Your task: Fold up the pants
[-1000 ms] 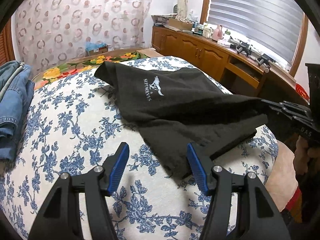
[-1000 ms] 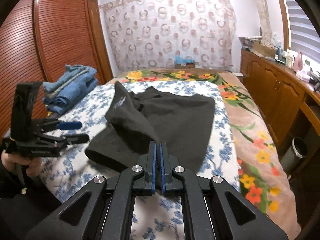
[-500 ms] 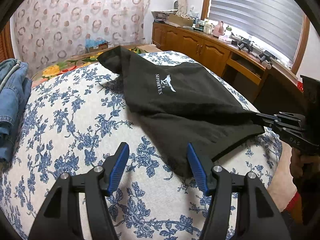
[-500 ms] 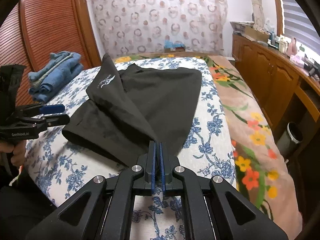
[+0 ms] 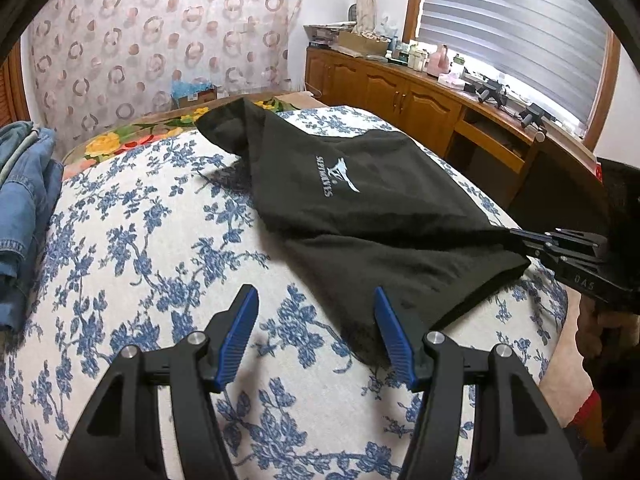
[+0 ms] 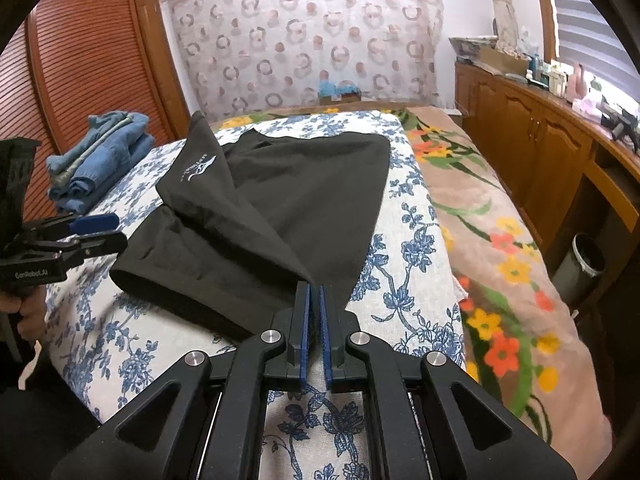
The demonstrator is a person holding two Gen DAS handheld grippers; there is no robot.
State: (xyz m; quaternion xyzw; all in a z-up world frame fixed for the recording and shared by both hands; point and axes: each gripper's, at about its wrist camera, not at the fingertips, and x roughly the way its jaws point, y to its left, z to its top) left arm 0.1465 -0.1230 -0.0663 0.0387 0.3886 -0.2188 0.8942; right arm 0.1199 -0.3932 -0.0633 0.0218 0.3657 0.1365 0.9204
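On the far left, a stack of folded jeans [image 6: 98, 156] is sitting at the edge of the bed [image 5: 132, 240], well apart from the work. Next to it, the left hand-held gripper [image 5: 316, 330] is hanging over the blue-flowered bedspread with its fingers spread wide and nothing between them; the near corner of the black pants [image 5: 384, 220] is lying just beside its right fingertip [image 5: 386, 320], though whether the two are touching cannot be told. The pants are lying across the middle of the bed, partly doubled over, with a white logo [image 5: 336, 178] facing up and one fold rising off the bedspread toward the right. At the end of that raised fold, the right hand-held gripper [image 6: 315, 300] is clamping a corner of the cloth with its fingers pressed nearly together. Behind the bed, a curtain [image 6: 304, 36] with ring patterns is covering the wall, and a slatted wooden wardrobe [image 6: 80, 52] is standing on the left. Further right, a flowered blanket [image 6: 500, 240] is lying along the bed's side, then a narrow aisle with a small bin [image 6: 584, 266], and a cluttered wooden cabinet [image 6: 532, 136] is running under the window blinds [image 5: 512, 28]. Bare bedspread is showing in front of the pants and on their left.
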